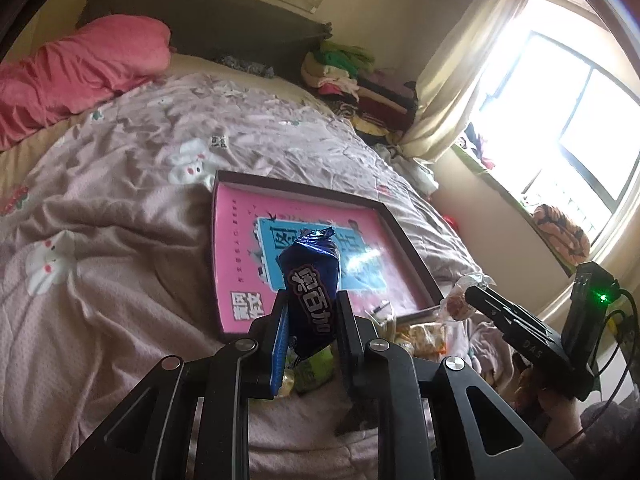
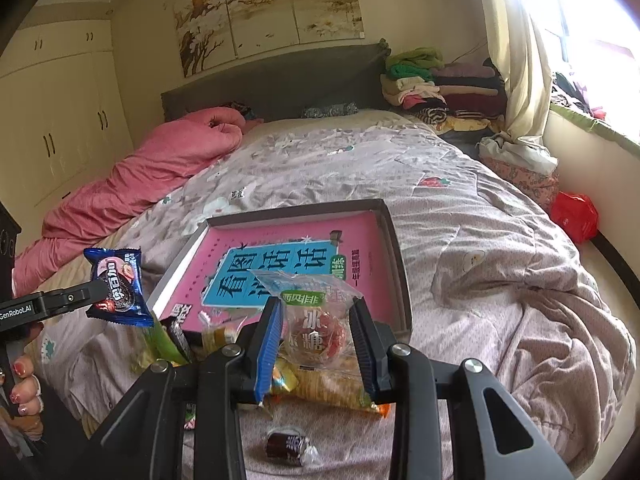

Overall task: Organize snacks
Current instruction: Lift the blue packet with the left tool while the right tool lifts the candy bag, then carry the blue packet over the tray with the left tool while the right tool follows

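Left claw [image 1: 310, 312] angled downward toward the bed, clamped on a dark blue foil biscuit packet with white lettering [image 1: 311, 286], held upright at centre frame, above the near edge of a shallow dark-rimmed box lined with a pink and blue printed sheet [image 1: 236, 240]. In the right wrist view, same left claw [image 2: 98, 294] entering level from the left edge, packet [image 2: 116, 286] raised above the bedding; fingers with painted nails [image 2: 25, 384] visible at the lower left.

Right claw [image 2: 316, 320] likewise tilted down, closed on a clear plastic wrapper with a green label and a round reddish sweet inside [image 2: 318, 316], at lower centre, in front of the box's near rim [image 2: 400, 264]. In the left wrist view, right claw [image 1: 466, 296] reaching in from the lower right, the clear wrapper [image 1: 460, 298] at its tip.

Below both claws, a heap of yellow and green snack packets [image 2: 320, 386] on the mauve patterned quilt [image 2: 500, 280], and one small dark wrapped candy [image 2: 286, 446] apart from it at bottom centre.
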`<state>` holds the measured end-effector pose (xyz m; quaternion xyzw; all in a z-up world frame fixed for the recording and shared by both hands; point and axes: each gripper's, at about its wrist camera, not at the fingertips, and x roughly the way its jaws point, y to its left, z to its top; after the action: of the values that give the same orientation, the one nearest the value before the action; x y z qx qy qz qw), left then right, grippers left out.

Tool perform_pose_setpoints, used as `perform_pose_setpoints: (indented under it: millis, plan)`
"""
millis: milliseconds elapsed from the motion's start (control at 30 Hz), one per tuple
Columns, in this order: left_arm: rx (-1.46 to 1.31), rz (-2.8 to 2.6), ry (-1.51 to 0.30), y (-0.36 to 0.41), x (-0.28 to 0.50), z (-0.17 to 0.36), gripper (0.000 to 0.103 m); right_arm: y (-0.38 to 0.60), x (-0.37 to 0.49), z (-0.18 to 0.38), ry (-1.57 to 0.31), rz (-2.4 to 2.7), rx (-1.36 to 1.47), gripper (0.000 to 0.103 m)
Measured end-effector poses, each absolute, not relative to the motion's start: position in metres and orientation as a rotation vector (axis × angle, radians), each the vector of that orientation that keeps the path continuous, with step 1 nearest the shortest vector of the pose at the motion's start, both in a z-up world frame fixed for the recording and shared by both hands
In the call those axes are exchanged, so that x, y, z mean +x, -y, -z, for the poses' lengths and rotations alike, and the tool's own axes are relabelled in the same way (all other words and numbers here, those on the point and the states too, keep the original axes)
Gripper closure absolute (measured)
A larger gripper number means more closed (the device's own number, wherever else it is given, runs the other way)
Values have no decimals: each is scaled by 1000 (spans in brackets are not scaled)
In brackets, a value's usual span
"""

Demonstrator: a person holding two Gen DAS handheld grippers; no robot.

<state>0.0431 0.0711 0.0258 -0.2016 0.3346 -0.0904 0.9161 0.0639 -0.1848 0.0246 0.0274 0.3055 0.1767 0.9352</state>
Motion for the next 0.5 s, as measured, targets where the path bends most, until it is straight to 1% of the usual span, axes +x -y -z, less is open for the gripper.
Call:
perform_pose_setpoints:
  millis: [500]
  plan:
    - [-408, 164, -679, -81, 74, -20, 81, 188, 97, -26, -601, -322, 91, 68]
